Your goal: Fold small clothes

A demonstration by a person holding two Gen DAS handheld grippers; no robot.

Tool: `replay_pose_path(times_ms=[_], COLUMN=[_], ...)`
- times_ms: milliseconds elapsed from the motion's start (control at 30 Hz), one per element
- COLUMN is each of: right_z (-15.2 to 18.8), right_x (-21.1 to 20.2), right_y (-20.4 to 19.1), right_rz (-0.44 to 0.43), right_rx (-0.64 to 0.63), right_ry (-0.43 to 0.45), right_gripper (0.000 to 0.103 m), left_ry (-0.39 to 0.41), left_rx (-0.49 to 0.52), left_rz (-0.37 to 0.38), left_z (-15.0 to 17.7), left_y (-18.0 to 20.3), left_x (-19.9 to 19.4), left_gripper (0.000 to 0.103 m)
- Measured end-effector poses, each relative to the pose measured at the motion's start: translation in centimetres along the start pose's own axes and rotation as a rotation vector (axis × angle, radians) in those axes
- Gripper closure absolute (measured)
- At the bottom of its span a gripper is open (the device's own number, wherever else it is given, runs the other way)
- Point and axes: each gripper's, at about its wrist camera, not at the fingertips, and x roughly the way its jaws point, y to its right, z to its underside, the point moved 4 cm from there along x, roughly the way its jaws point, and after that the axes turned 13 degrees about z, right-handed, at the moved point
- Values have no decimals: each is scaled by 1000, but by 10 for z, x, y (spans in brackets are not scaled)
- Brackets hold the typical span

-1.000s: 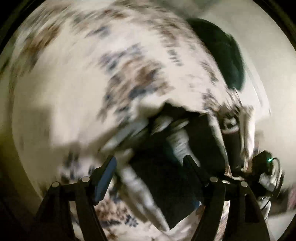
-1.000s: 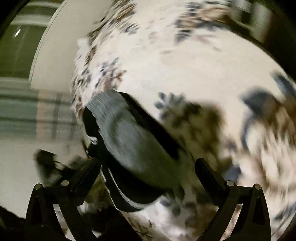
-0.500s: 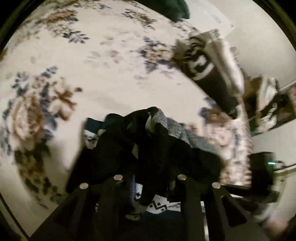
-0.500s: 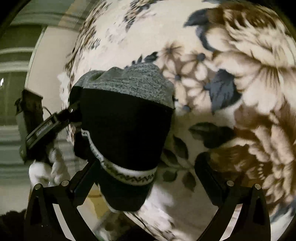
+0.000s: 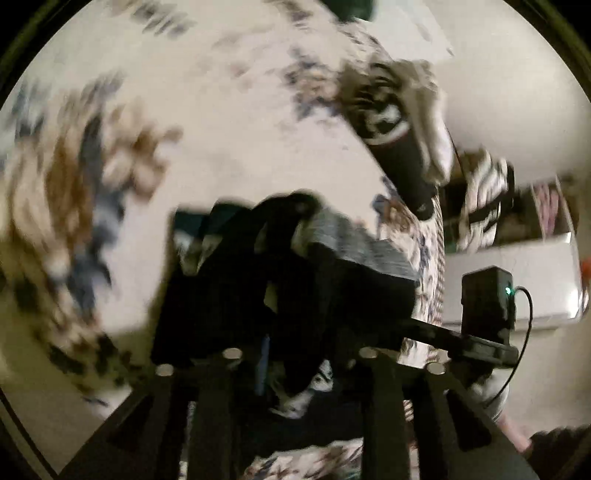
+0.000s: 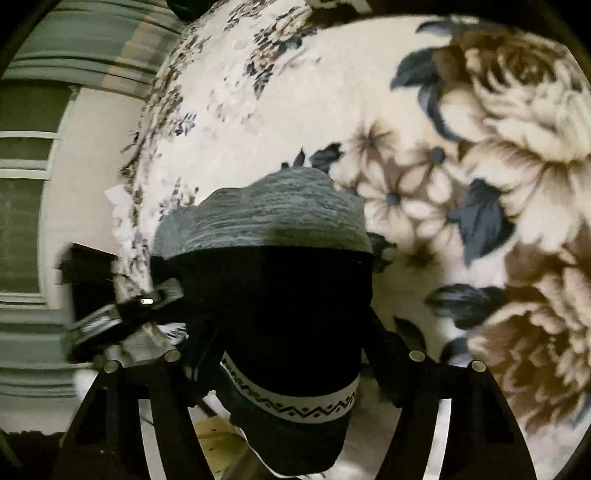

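Observation:
A small dark garment with a grey knitted band and a white zigzag stripe hangs over a floral blanket. In the left wrist view my left gripper (image 5: 295, 332) is shut on a bunched dark edge of the garment (image 5: 258, 288). In the right wrist view the garment (image 6: 291, 306) hangs between the fingers of my right gripper (image 6: 280, 325), with the grey band (image 6: 266, 221) on top. The right fingers stand wide apart beside the cloth and do not pinch it. The left gripper (image 6: 129, 306) shows at the garment's left edge.
The cream blanket (image 6: 480, 184) with brown and blue flowers covers the surface. A black, white and grey pile of clothes (image 5: 399, 125) lies at the blanket's far right edge. A dark green item (image 5: 351, 7) lies at the far end. Walls lie beyond.
My left gripper closed on the garment's edge and holds it lifted. The garment now hangs nearer and more centred between my right fingers, which stayed open.

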Motion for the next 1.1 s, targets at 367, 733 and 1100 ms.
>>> replay_pose_path(times_ms=[367,733,1100], right_z=[9,12,34], right_x=[-22,-13,-14], right_y=[22,17,35], right_rz=[-2,21,9], right_rx=[172,180,225], right_ry=[70,86,70], right_gripper=[30,29,29], left_ry=[-21,56,-23], left_rx=[20,-40,-53], left_rz=[-29,-185,22], left_z=[-59,-44,-17], left_y=[-6,-70,-17], left_x=[42,-16,14], left_gripper=[79,100,39])
